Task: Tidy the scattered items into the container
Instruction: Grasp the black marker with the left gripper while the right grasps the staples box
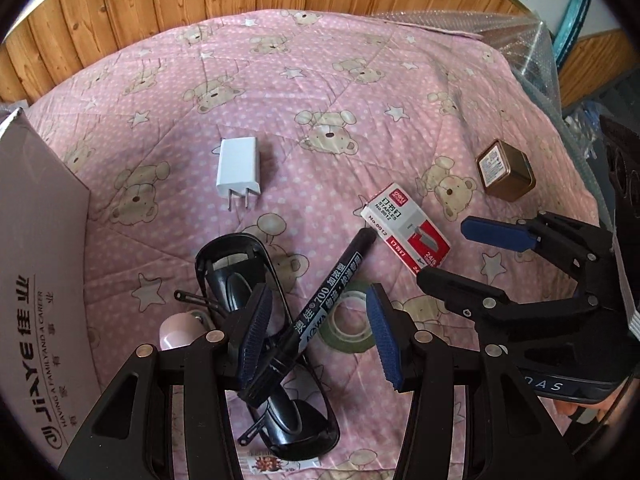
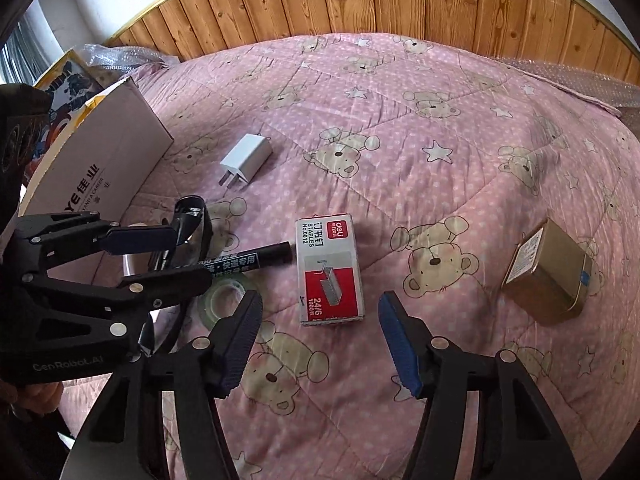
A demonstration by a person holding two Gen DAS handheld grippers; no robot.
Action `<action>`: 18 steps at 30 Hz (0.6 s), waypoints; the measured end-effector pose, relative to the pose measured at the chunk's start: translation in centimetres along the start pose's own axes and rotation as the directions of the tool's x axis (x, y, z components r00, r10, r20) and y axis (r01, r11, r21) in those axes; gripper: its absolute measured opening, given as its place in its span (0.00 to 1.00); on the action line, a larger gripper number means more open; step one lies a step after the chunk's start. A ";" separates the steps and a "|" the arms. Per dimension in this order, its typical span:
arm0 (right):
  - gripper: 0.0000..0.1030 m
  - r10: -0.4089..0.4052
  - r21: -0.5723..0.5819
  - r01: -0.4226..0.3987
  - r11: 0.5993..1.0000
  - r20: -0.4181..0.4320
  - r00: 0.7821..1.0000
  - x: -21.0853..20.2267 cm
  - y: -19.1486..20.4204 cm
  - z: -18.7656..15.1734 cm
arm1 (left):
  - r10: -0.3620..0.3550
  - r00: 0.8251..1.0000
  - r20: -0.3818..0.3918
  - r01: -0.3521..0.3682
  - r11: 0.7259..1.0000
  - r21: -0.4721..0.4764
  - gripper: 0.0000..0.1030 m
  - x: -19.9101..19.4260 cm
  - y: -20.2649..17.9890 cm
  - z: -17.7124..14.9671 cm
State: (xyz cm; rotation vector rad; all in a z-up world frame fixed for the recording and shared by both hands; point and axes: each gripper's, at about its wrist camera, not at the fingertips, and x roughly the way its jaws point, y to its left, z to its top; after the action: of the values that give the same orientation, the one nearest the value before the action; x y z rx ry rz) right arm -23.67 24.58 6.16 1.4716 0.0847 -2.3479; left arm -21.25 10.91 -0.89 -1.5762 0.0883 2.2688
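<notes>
On the pink bear quilt [image 1: 320,92] a black marker [image 1: 320,304] lies across black sunglasses [image 1: 240,280], with a tape roll [image 1: 352,328] beside them. My left gripper [image 1: 320,336] is open and straddles the marker from above, its pads clear of it. A red and white staples box [image 2: 330,268] lies just beyond my right gripper [image 2: 320,340], which is open and holds nothing. A white charger [image 1: 238,168] and a gold tin [image 2: 552,276] lie further off. The cardboard box [image 1: 36,260] stands at the left.
A wooden headboard [image 2: 400,0] runs along the far edge. Bubble wrap [image 1: 520,40] lies at the quilt's far right corner. A small pink object [image 1: 176,332] sits next to the sunglasses. The two grippers are close together, side by side.
</notes>
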 end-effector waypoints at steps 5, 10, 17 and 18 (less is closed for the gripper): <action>0.55 -0.003 -0.012 0.002 1.000 -0.020 1.000 1.8 -0.4 0.0 | 0.005 0.999 -0.038 -0.004 0.999 0.045 0.49 2.0 -0.4 -0.1; 0.51 -0.028 -0.036 0.028 0.999 -0.007 1.000 2.9 -0.2 0.1 | 0.039 0.999 0.001 -0.039 0.996 0.085 0.45 2.3 -0.9 0.3; 0.47 -0.070 -0.082 0.071 0.994 0.008 0.997 3.7 0.5 0.3 | 0.074 0.997 0.001 -0.073 0.989 0.127 0.22 2.8 -1.3 1.1; 0.45 -0.077 -0.081 0.077 0.994 0.005 0.997 3.7 0.5 0.3 | 0.084 0.996 0.001 -0.084 0.988 0.133 0.19 2.8 -1.3 1.0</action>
State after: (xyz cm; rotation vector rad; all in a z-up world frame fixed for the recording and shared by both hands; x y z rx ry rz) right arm -25.20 23.07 3.13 1.4512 0.2378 -2.3772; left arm -22.59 13.15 -2.83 -1.5347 0.3065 2.2712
